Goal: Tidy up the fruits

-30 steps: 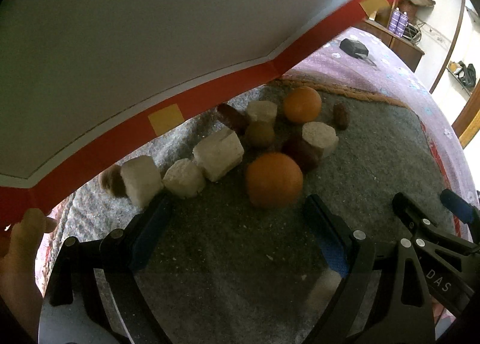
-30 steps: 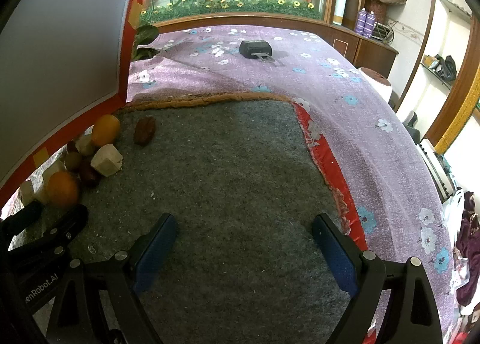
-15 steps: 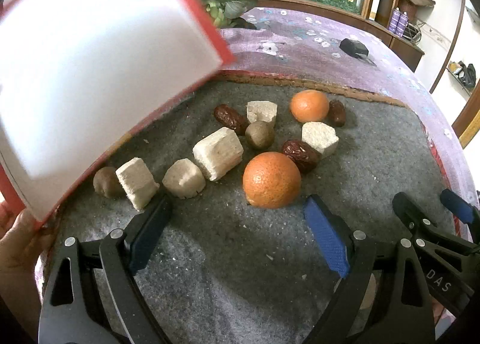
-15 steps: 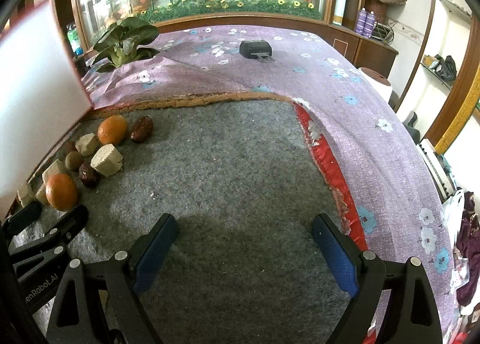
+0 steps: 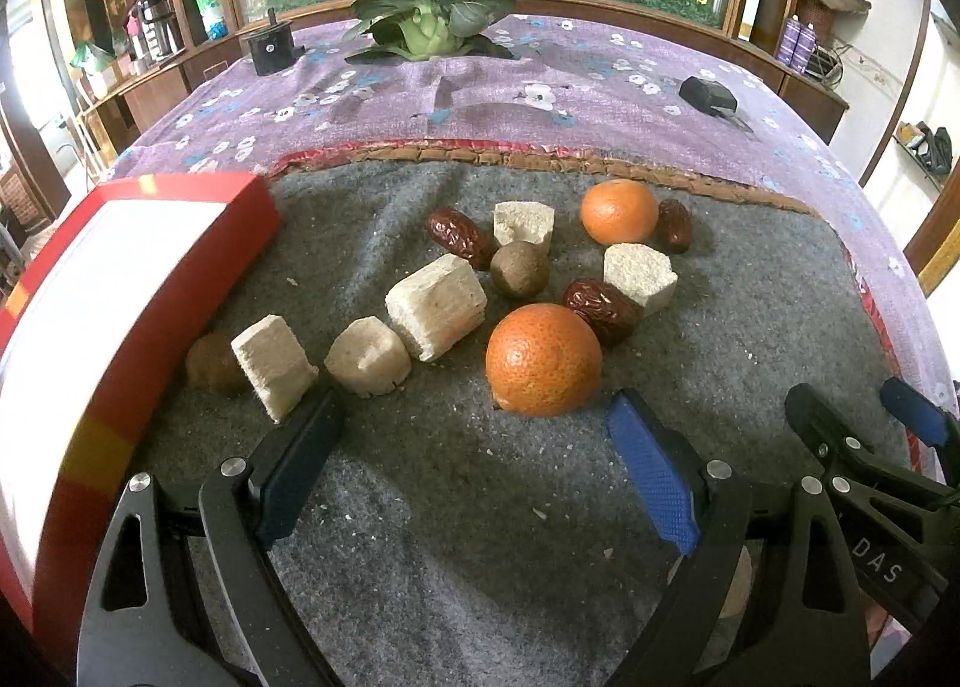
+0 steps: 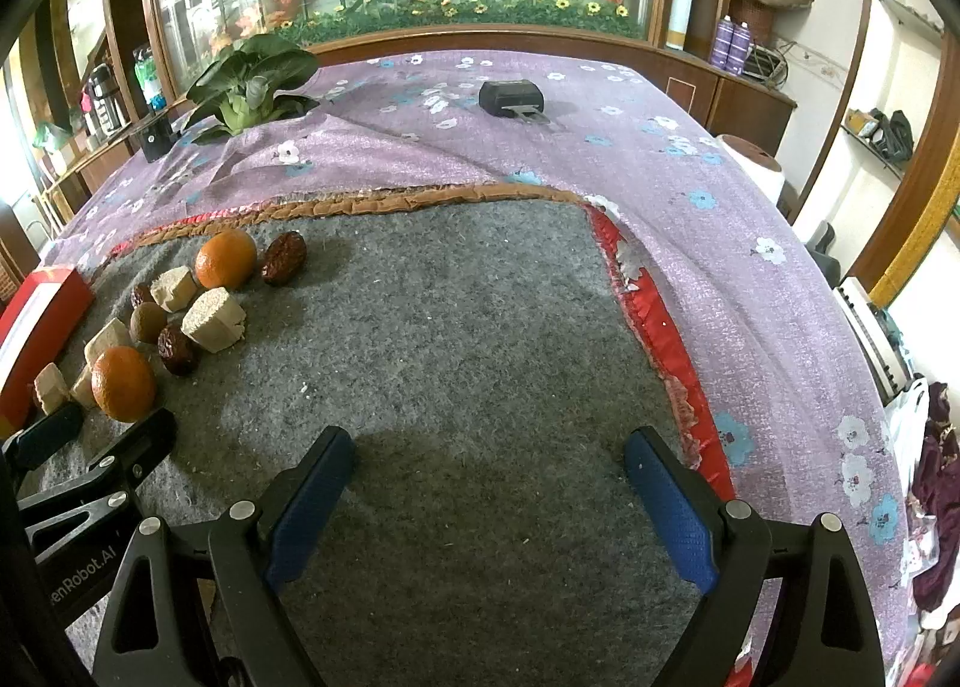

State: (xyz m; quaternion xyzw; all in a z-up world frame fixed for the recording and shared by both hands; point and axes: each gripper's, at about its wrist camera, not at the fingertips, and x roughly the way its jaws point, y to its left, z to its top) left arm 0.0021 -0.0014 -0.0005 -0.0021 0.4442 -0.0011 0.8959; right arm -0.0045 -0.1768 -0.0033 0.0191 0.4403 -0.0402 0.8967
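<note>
On a grey felt mat (image 5: 480, 507) lie two oranges, the near one (image 5: 543, 360) and the far one (image 5: 618, 210), three red dates (image 5: 459, 237), two brown round fruits (image 5: 519, 270) and several pale chunks (image 5: 435, 306). A red-rimmed white tray (image 5: 120, 291) lies at the mat's left. My left gripper (image 5: 474, 435) is open and empty, just short of the near orange. My right gripper (image 6: 489, 477) is open and empty over bare mat, right of the pile (image 6: 168, 321).
A purple flowered cloth (image 6: 690, 195) covers the table beyond the mat. A leafy green vegetable (image 5: 429, 21), a small black box (image 5: 270, 48) and a black device (image 6: 513, 99) lie on it at the back. The right gripper's fingers (image 5: 840, 447) show at the left view's lower right.
The red-rimmed white tray that was held up before the left camera has swung down to the left and now lies flat beside the mat. Both grippers have stayed still.
</note>
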